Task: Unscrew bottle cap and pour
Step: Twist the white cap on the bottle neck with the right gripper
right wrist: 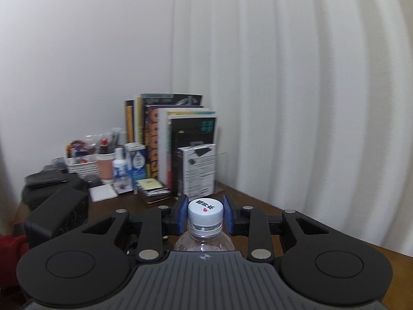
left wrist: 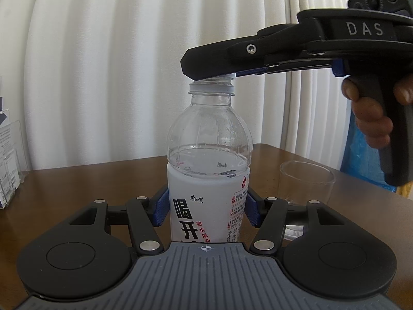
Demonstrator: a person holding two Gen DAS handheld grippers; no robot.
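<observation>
A clear water bottle (left wrist: 206, 139) with a white label stands upright on the wooden table (left wrist: 77, 193), partly filled. My left gripper (left wrist: 205, 205) is shut on its labelled body, blue pads pressing both sides. The right gripper (left wrist: 206, 73) comes in level from the right at the bottle's top, a person's hand (left wrist: 371, 118) on its handle. In the right wrist view, my right gripper (right wrist: 205, 215) is shut on the white cap (right wrist: 205, 211), blue pads against its two sides, the bottle's neck (right wrist: 204, 232) below.
An empty clear glass (left wrist: 307, 183) stands on the table just right of the bottle. White curtains hang behind. Books (right wrist: 178, 139), a white box (right wrist: 200, 170), small bottles and a basket of stationery (right wrist: 85, 160) crowd the table's far end by the wall.
</observation>
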